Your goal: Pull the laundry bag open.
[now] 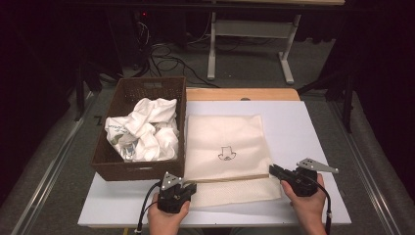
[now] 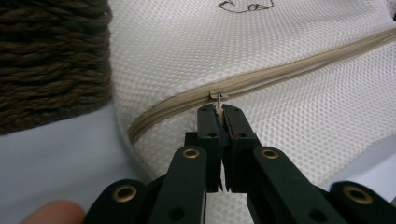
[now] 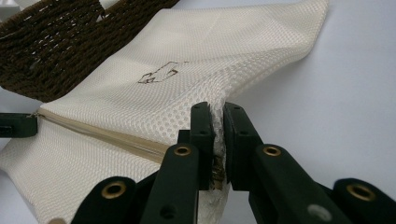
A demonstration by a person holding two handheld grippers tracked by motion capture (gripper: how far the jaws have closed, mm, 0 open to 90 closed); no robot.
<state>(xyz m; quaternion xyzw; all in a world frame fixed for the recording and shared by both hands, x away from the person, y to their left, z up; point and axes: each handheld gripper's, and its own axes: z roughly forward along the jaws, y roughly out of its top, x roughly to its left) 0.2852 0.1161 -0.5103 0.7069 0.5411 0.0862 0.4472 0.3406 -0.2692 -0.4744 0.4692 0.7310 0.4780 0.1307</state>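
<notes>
A cream mesh laundry bag (image 1: 225, 142) with a small dark printed emblem lies flat on the white table, its beige zipper (image 1: 230, 178) running across near the front. My left gripper (image 2: 219, 111) is shut on the metal zipper pull (image 2: 218, 95) at the bag's left end, beside the basket. My right gripper (image 3: 218, 115) is shut on a pinch of the bag's mesh edge (image 3: 215, 112) at its right side. In the high view the left gripper (image 1: 188, 188) and right gripper (image 1: 273, 170) sit at opposite ends of the zipper.
A dark brown woven basket (image 1: 117, 164) stands left of the bag, holding crumpled white clothes (image 1: 147, 129). The white table top (image 1: 303, 127) extends to the right of the bag. A wooden strip (image 1: 240, 94) lies behind it; cables and a table frame are on the floor beyond.
</notes>
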